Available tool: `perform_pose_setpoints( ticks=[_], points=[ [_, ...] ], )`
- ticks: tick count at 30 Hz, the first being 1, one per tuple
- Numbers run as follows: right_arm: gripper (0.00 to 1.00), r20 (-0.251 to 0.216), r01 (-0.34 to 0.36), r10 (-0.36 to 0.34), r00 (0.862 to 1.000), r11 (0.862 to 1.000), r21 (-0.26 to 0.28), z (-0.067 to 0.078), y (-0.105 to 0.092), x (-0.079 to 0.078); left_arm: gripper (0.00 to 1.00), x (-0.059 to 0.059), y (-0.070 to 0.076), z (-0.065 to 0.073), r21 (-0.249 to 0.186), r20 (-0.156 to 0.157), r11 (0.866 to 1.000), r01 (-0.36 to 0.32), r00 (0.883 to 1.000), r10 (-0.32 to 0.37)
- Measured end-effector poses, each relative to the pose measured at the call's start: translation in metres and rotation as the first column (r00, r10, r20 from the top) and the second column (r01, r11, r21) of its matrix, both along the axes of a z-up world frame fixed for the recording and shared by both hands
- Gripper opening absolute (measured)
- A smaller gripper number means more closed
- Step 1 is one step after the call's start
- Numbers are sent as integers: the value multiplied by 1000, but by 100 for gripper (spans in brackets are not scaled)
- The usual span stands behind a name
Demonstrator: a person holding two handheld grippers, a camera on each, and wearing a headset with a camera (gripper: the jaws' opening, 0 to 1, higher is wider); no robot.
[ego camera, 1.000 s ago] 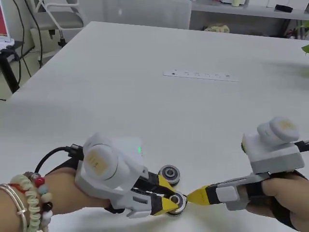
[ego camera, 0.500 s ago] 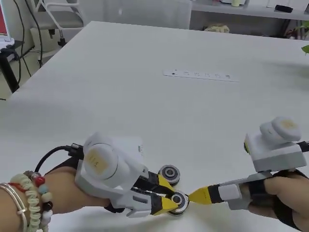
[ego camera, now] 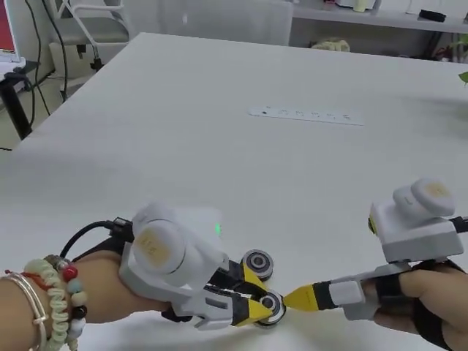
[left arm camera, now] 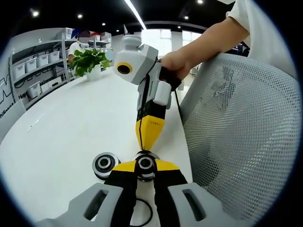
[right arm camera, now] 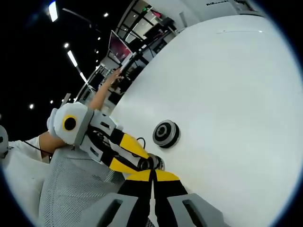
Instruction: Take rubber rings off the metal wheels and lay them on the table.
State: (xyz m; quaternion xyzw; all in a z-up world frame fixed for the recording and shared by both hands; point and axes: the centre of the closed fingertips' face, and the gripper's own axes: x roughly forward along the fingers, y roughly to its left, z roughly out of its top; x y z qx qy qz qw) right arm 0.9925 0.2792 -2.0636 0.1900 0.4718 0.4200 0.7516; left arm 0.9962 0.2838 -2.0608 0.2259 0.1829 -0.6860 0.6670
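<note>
My left gripper point(ego camera: 265, 306) is shut on a small metal wheel point(ego camera: 270, 302) near the table's front edge, its yellow jaws clamped on both sides. The held wheel point(left arm camera: 145, 163) has a dark rubber ring around its rim. My right gripper point(ego camera: 287, 297) comes in from the right with its jaws shut together, and its yellow tip point(left arm camera: 149, 137) touches the wheel's edge. From the right gripper point(right arm camera: 152, 171), the held wheel point(right arm camera: 154, 163) sits just past the tips. A second wheel point(ego camera: 257, 262) point(left arm camera: 105, 163) point(right arm camera: 166, 134) lies flat beside the left jaws, free.
A white power strip point(ego camera: 305, 115) lies mid-table. A thin black loop point(left arm camera: 147, 213) lies under the left gripper's jaws; I cannot tell whether it is a ring or a cable. A mesh chair back point(left arm camera: 236, 132) stands at the table's near edge.
The right hand has edged slightly to the right while its tip stays at the held wheel. The left gripper and both wheels have not moved.
</note>
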Motion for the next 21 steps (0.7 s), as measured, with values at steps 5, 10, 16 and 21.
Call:
perform_pose_setpoints(
  ticks=[5,10,16,21],
  points=[
    [0,-8,4,-4,1000,1000,17,1,2,0,8,0,1,0,1,-1,1000,5,1000,-5],
    [0,-4,1,-1,1000,1000,21,3,4,0,8,0,1,-1,0,-1,1000,6,1000,-6],
    [0,12,-12,12,1000,1000,12,2,3,1,8,0,1,-1,-2,-1,1000,4,1000,-4],
    [0,18,-16,16,1000,1000,14,3,4,0,8,0,1,-1,-3,0,1000,3,1000,-3]
  ],
)
